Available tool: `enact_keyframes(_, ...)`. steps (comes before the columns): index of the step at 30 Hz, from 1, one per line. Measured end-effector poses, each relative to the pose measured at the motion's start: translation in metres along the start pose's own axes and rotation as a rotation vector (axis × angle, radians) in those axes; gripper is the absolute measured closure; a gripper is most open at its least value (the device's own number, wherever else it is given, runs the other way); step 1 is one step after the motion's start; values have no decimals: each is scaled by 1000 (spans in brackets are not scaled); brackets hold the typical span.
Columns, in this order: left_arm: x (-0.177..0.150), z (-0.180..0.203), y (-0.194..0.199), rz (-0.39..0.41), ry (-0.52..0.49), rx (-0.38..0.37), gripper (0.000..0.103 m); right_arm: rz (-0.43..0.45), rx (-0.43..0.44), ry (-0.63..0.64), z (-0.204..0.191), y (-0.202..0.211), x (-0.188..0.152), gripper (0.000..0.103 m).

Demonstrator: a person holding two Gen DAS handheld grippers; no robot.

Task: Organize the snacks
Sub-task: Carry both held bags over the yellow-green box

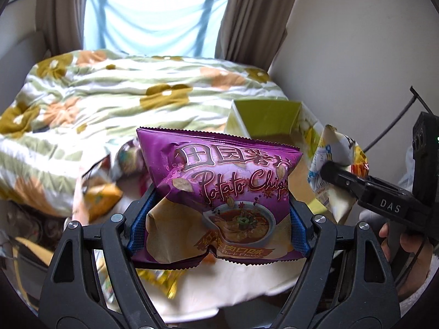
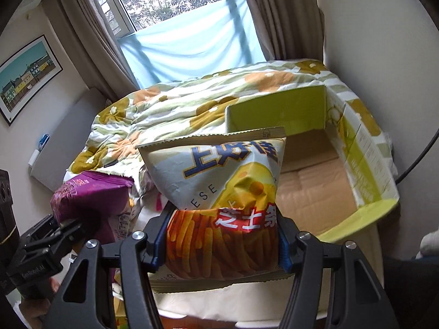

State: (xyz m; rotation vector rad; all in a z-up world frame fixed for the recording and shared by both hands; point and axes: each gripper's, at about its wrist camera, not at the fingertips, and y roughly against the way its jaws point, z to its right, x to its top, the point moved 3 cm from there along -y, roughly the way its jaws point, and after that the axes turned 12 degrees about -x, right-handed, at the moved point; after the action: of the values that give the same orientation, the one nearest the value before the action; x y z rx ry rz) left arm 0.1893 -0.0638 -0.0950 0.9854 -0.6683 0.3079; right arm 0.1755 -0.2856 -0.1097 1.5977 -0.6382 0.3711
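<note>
My left gripper (image 1: 218, 220) is shut on a purple potato chip bag (image 1: 219, 181), held upright above the bed; its blue pads press the bag's lower sides. The same purple bag (image 2: 90, 192) shows at the left of the right wrist view. My right gripper (image 2: 221, 242) is shut on a white and yellow cheese stick bag (image 2: 225, 192), also lifted. That cheese bag (image 1: 333, 164) appears at the right of the left wrist view, pinched by the other gripper. An open cardboard box (image 2: 365, 189) with green inner walls lies just beyond and right of the cheese bag.
A floral quilt (image 1: 109, 93) covers the bed behind. Several more snack packets (image 1: 101, 194) lie on the white sheet (image 1: 233, 285) below the left gripper. Curtains and a window close the far side; a wall (image 1: 356, 54) stands right of the box (image 1: 263, 118). A hand (image 1: 408, 246) holds the right gripper.
</note>
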Motion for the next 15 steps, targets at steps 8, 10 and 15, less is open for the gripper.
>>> enact_keyframes(8,63,47,-80,-13,10,-12,24,34,-27,31,54,-19,60,45)
enact_keyframes(10,77,58,-107,-22,16,-13,24,32,-43,31,70,-28,72,45)
enact_keyframes(15,100,78,-178,-69,31,6,24,0,-52,17,108,-56,103,45)
